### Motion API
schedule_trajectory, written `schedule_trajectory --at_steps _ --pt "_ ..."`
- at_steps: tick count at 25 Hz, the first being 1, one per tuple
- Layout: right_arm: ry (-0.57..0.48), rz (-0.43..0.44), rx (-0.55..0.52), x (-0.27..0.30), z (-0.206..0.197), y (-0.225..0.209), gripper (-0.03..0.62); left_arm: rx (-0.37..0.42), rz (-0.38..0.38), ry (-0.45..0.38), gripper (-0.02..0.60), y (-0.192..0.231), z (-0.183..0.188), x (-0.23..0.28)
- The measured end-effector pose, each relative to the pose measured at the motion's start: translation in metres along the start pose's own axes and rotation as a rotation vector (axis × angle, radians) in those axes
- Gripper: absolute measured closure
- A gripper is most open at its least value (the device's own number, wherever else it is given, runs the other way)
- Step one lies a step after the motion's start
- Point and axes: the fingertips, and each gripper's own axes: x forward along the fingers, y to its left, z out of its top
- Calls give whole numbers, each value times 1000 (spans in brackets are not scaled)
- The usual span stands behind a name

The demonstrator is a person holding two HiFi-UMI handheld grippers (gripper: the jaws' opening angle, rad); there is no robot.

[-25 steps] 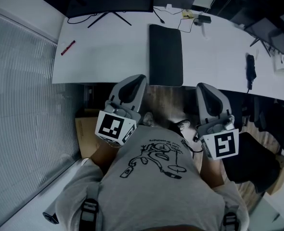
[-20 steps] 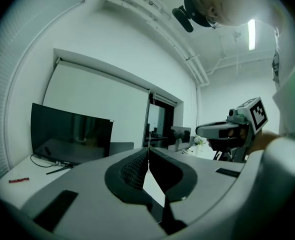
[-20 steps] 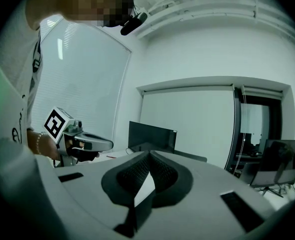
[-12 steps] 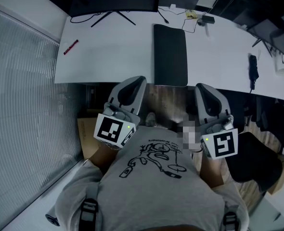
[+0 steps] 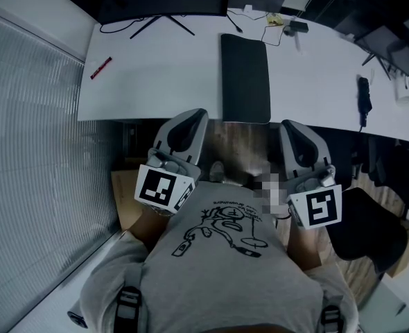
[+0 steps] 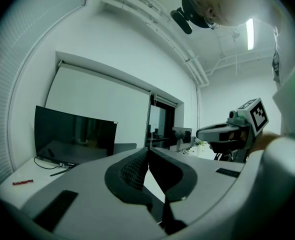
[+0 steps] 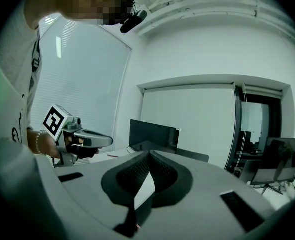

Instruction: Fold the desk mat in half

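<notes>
Desk mat [image 5: 245,78] lies unmoved on the desk [image 5: 163,82]; left hand-held gripper [image 5: 193,114] and right hand-held gripper [image 5: 292,125] stay closed, empty.

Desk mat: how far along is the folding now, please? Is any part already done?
Done: nothing certain. The mat lies flat on the desk as a narrow dark strip. The head view does not show whether it is one layer or already doubled.
In hand: nothing. The left gripper and right gripper are shut, empty and short of the desk edge.
Left: if the mat is unfolded, the whole fold.
</notes>
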Motion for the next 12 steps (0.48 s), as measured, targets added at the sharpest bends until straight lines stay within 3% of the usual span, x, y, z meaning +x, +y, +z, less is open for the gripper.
schedule_trajectory --at_steps 12 --pt "-2 3 -6 -3 0 5 588 -15 10 -9 558 0 0 -4"
